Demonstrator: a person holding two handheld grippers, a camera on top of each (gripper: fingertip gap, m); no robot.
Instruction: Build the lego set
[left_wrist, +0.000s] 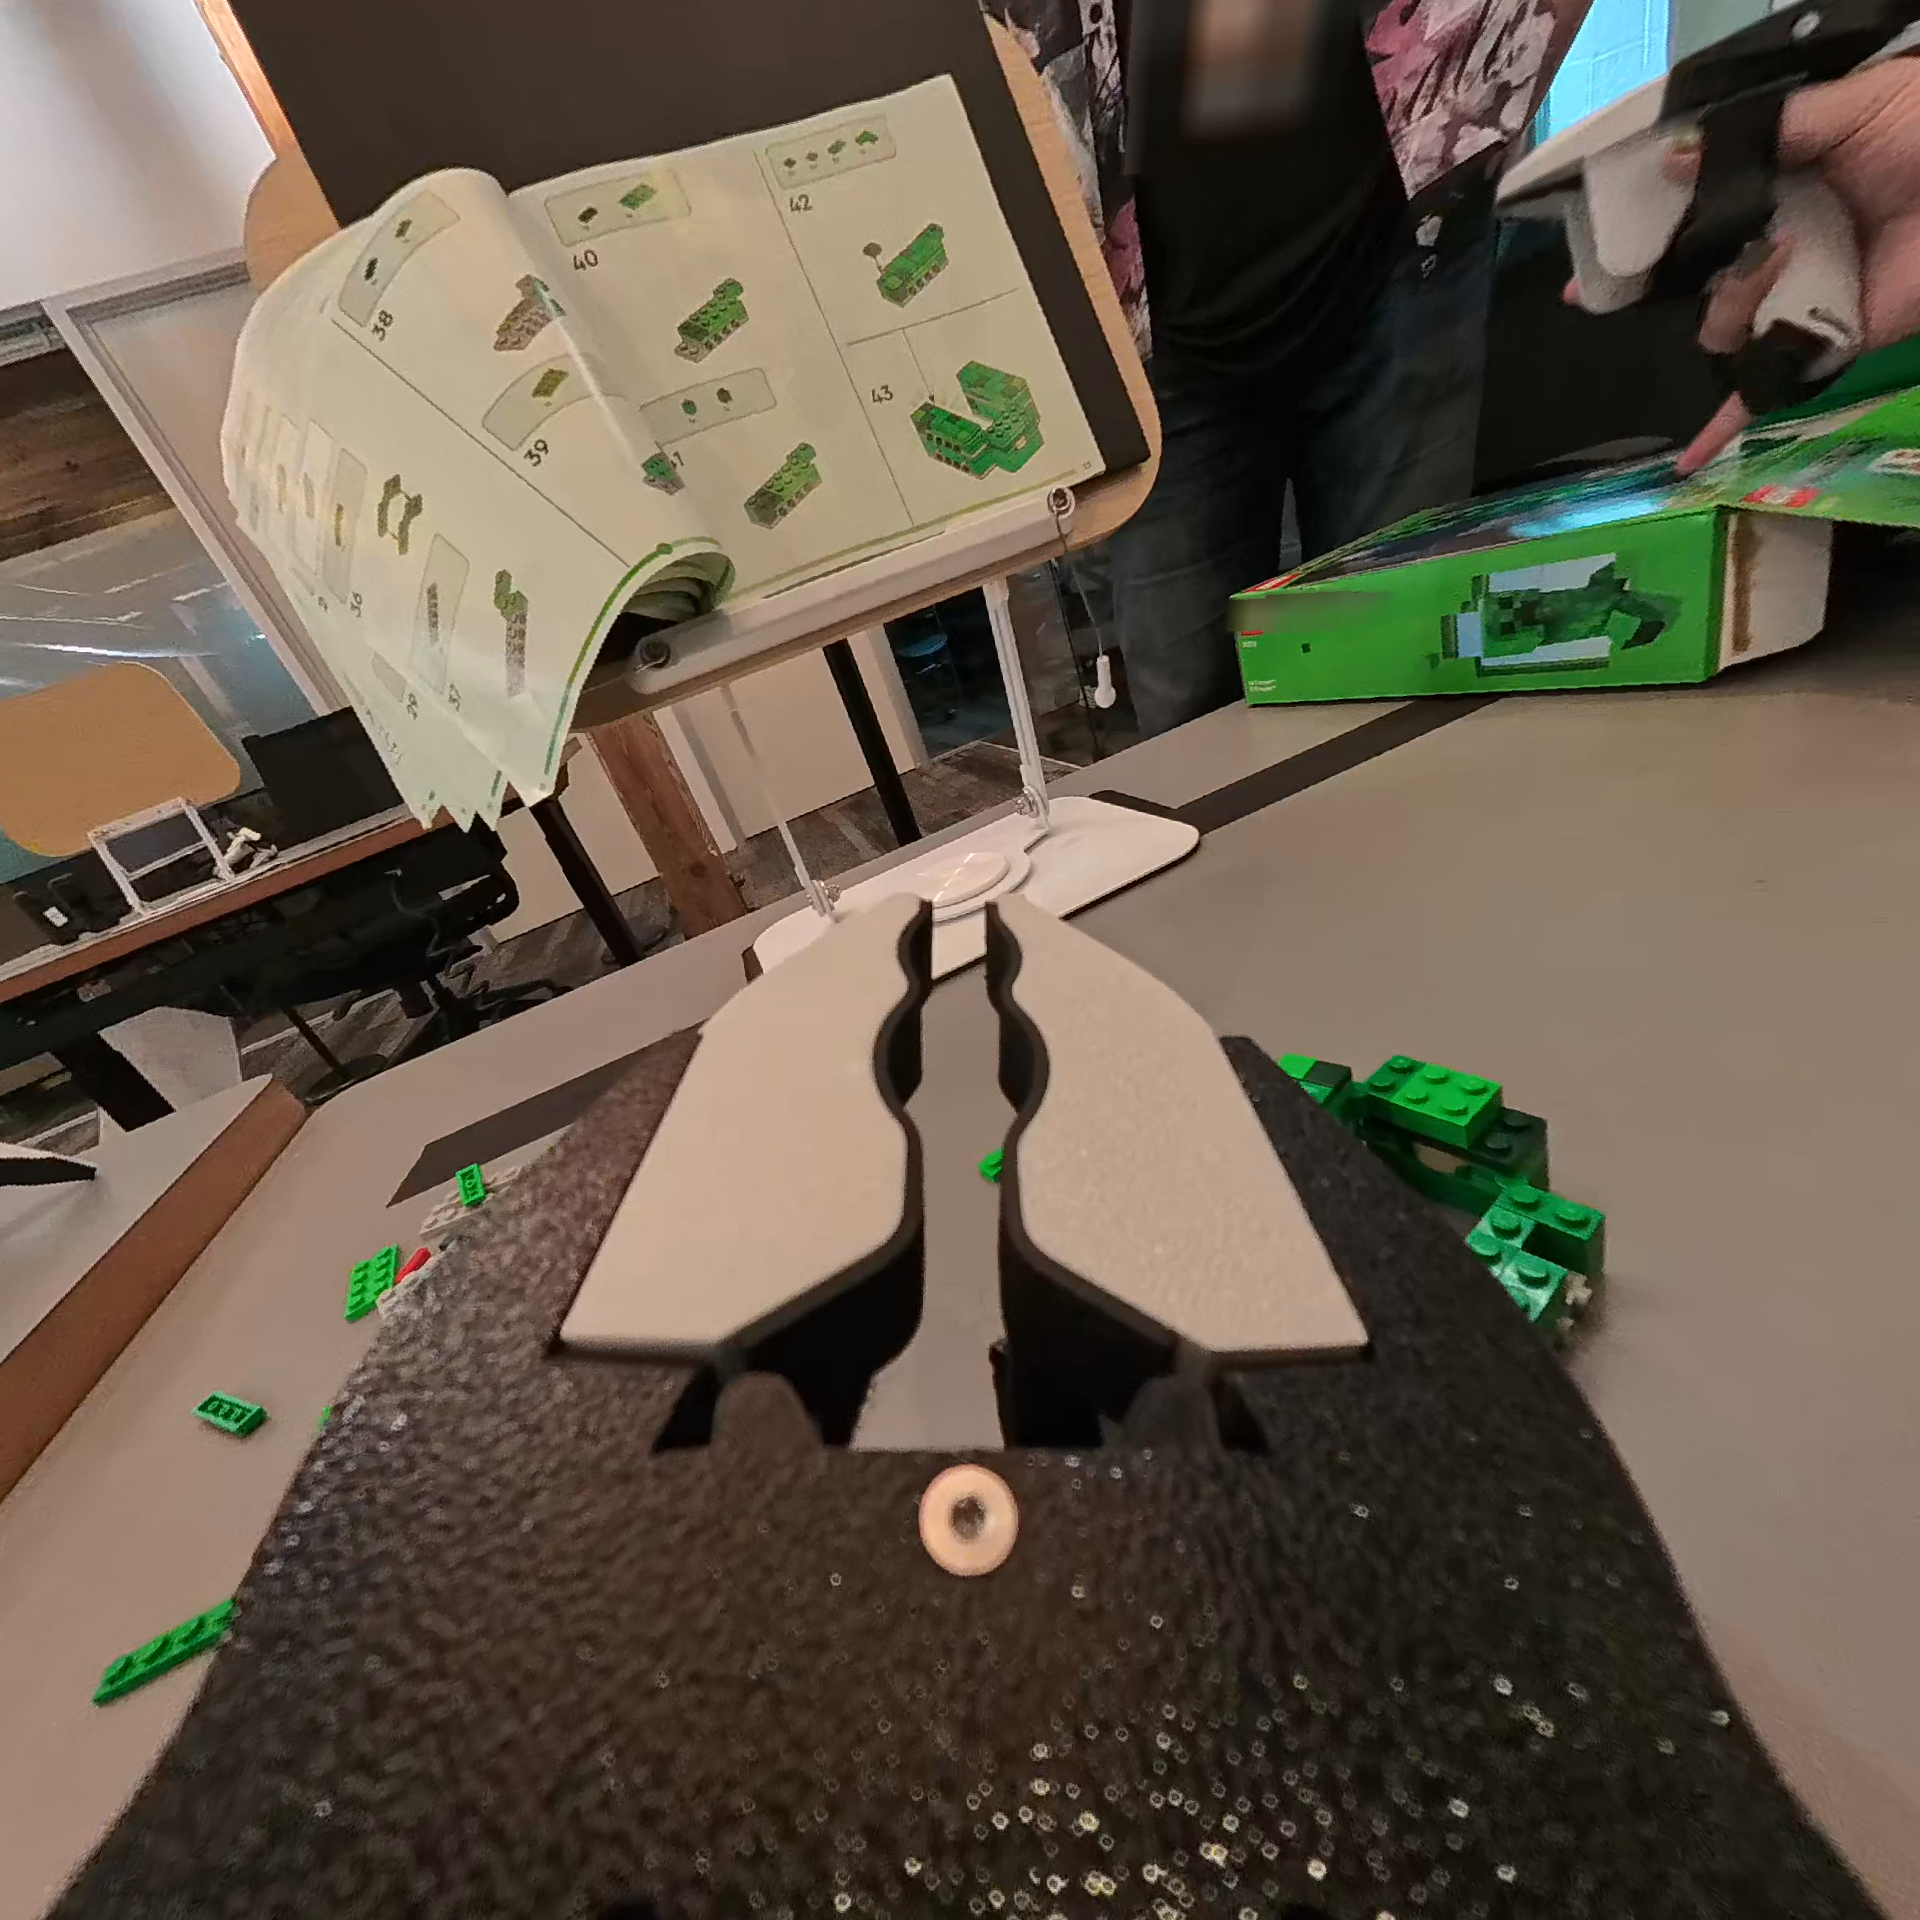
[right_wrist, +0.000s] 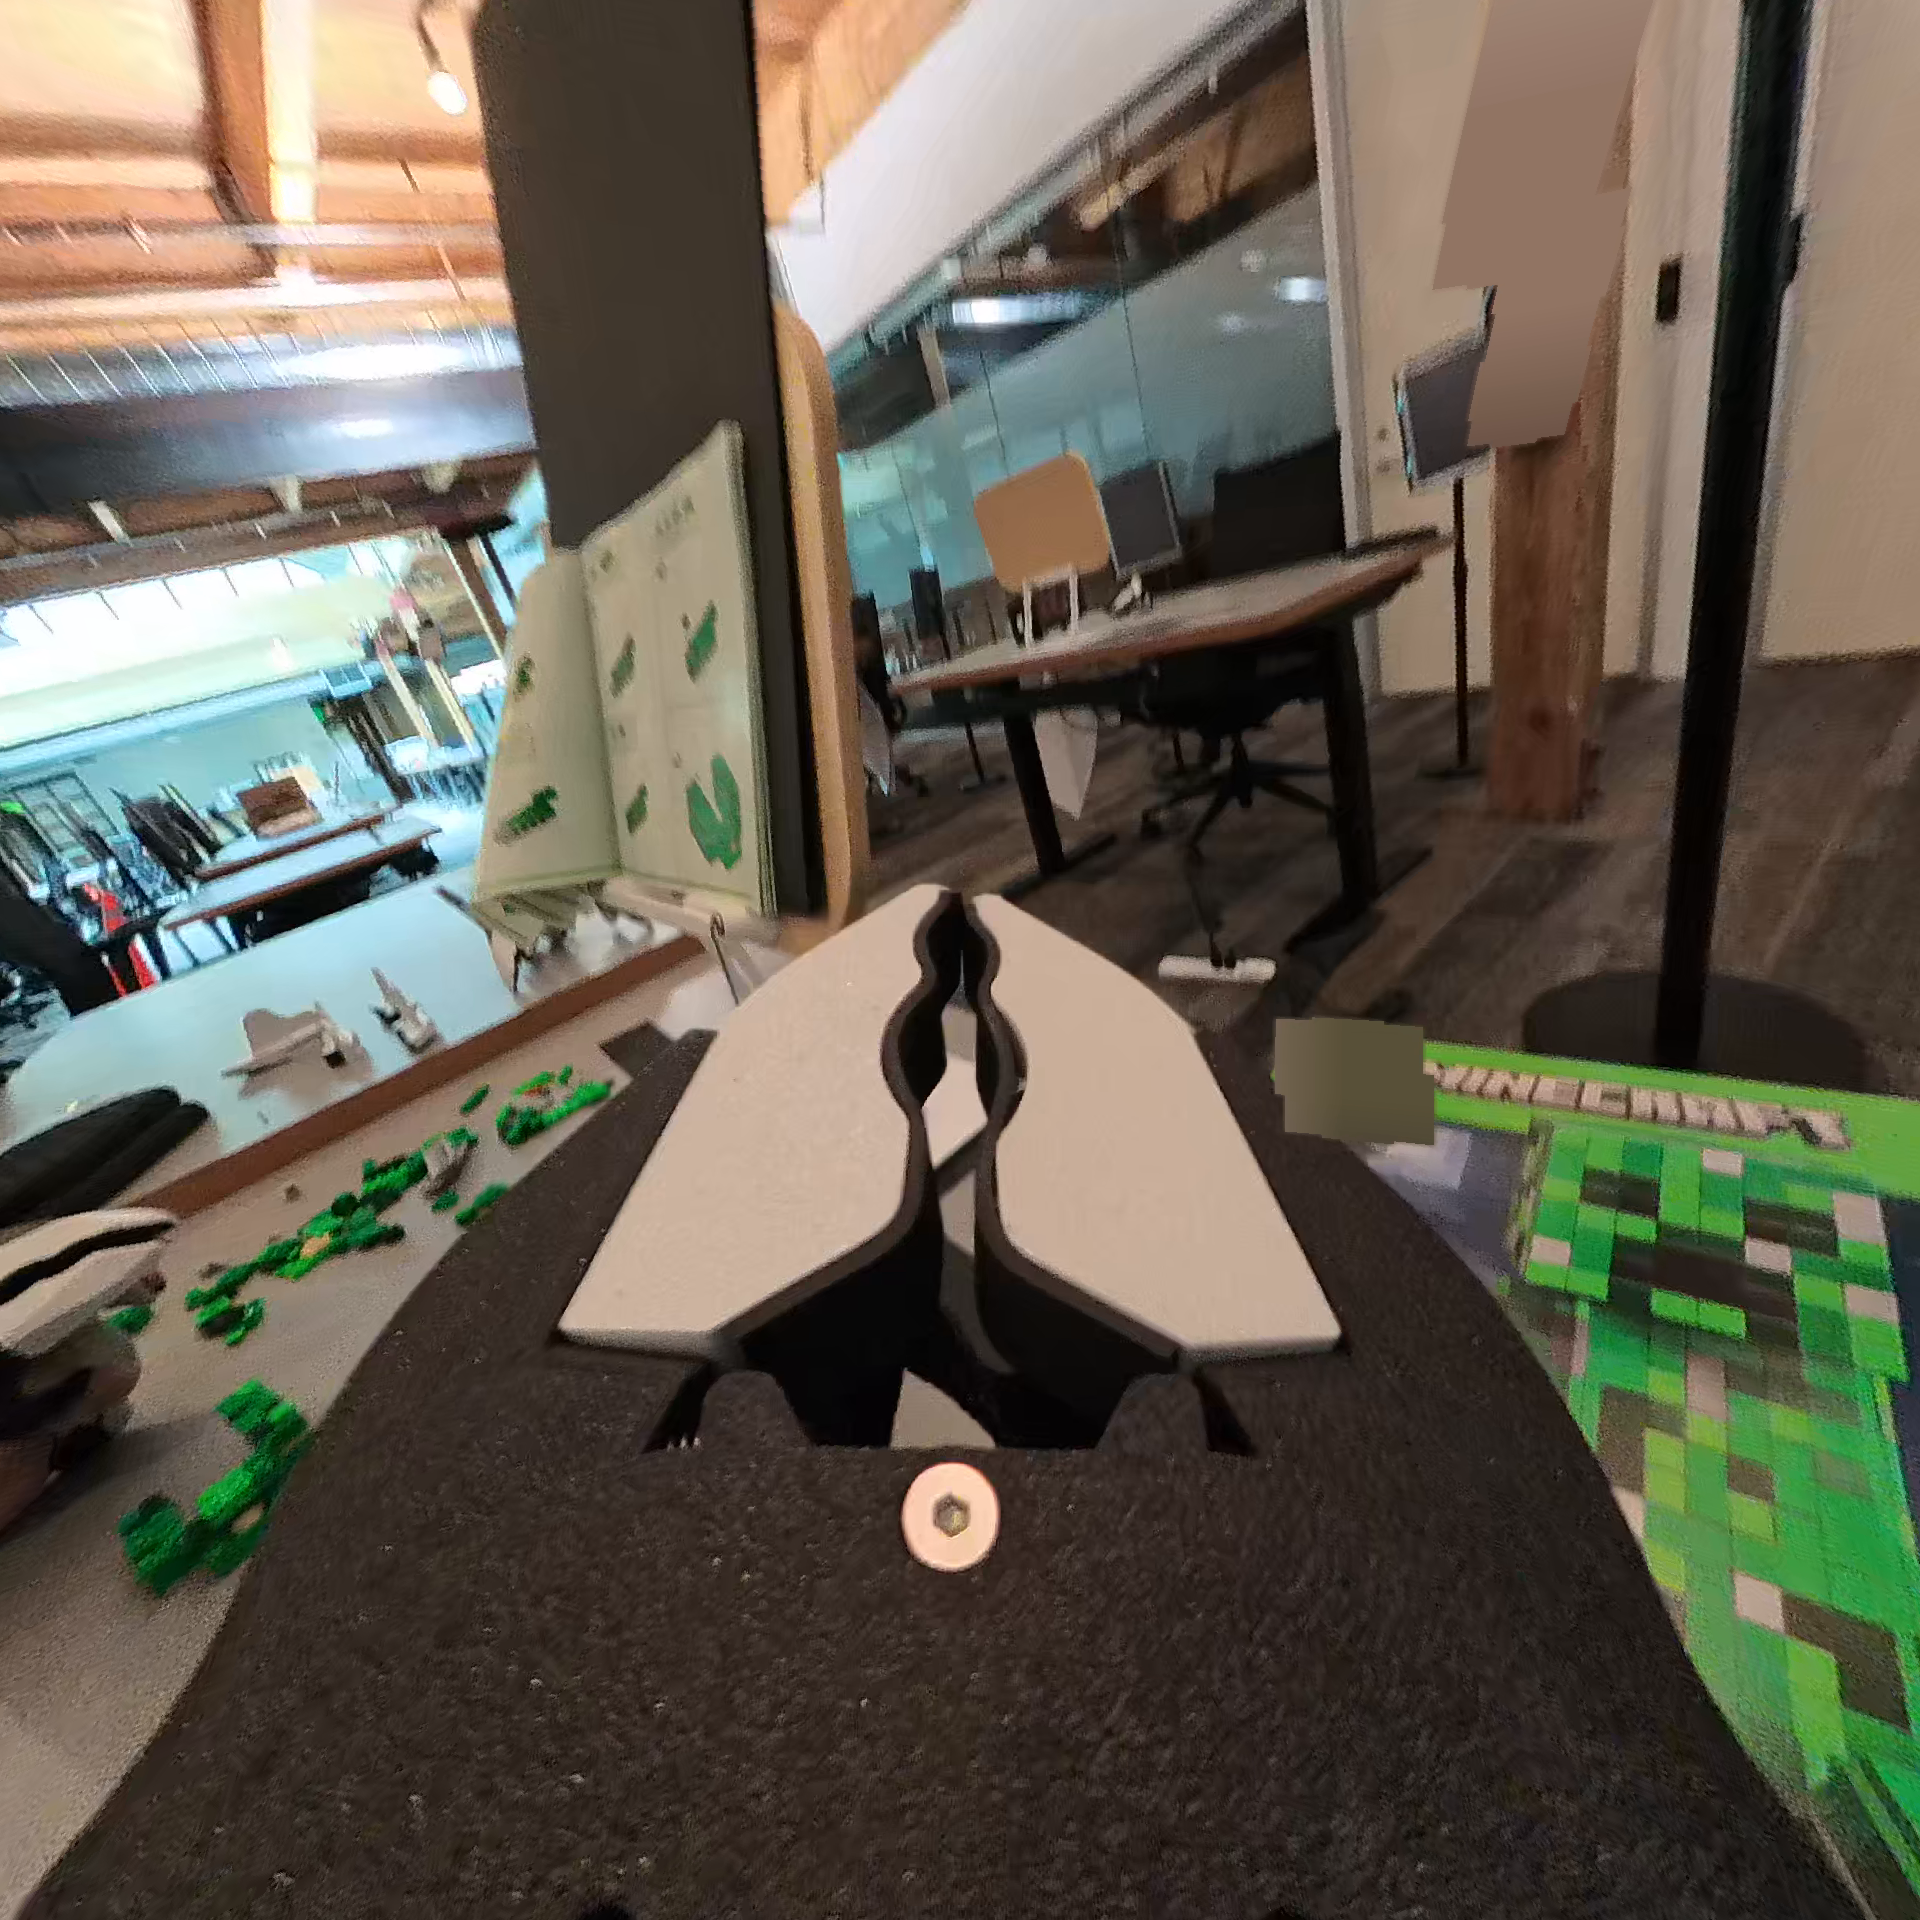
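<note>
My left gripper (left_wrist: 958, 916) hovers low over the grey table (left_wrist: 1455, 935), its jaws a narrow gap apart with nothing between them. A part-built green brick assembly (left_wrist: 1455, 1153) lies just right of it. Loose green plates (left_wrist: 369, 1283) lie to its left. My right gripper (right_wrist: 961, 906) has its tips touching and holds nothing. It is raised beside the green set box (right_wrist: 1714, 1351). The assembly (right_wrist: 218, 1496) and scattered green bricks (right_wrist: 343, 1236) lie to its left. The open instruction booklet (left_wrist: 665, 395) stands on a stand behind the table.
The green set box (left_wrist: 1507, 613) lies at the far right of the table. A hand holding the right gripper (left_wrist: 1818, 187) is above it. A person (left_wrist: 1299, 312) stands behind the table. The stand's white base (left_wrist: 1091, 862) sits just ahead of my left gripper. The booklet (right_wrist: 665, 707) shows side-on. Across from one pair of fingers to the other is roughly 45 cm.
</note>
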